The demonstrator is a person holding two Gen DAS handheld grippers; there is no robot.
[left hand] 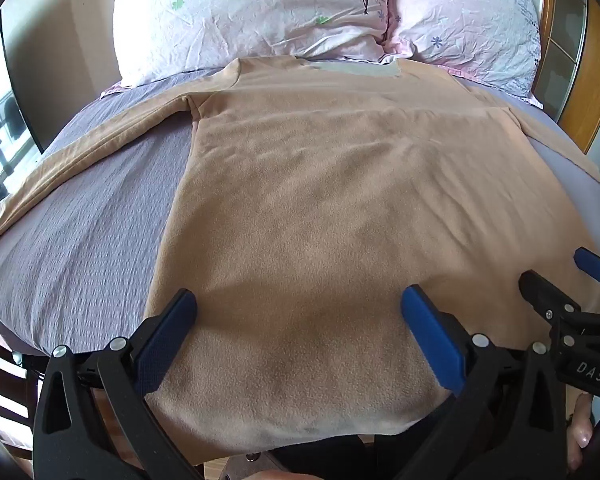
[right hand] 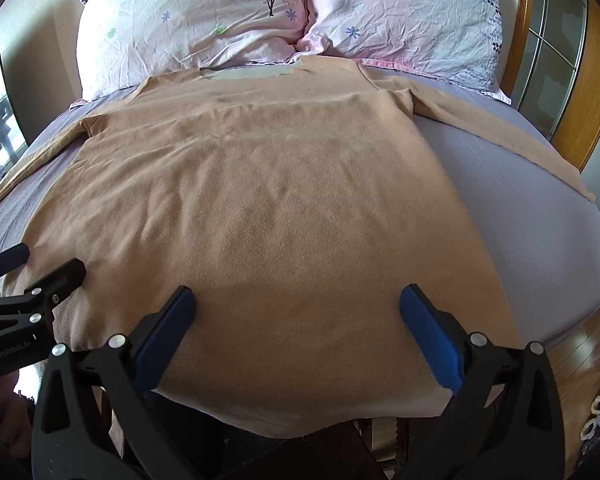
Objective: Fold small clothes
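A tan long-sleeved fleece top [left hand: 320, 184] lies flat on the bed, collar toward the pillows, sleeves spread out to both sides; it also shows in the right wrist view [right hand: 268, 184]. My left gripper [left hand: 298, 300] is open, its blue fingers wide apart just above the top's hem at the left half. My right gripper [right hand: 298, 298] is open, fingers wide apart above the hem at the right half. Each gripper shows at the edge of the other's view, the right gripper [left hand: 560, 280] and the left gripper [right hand: 32, 264]. Neither holds cloth.
The bed has a grey-purple sheet [left hand: 88, 216]. Two pink floral pillows [left hand: 240, 16] [right hand: 404, 16] lie at the head. A wooden headboard with glass panels [right hand: 556, 60] stands at the right. Wooden floor [right hand: 580, 364] shows past the bed's near edge.
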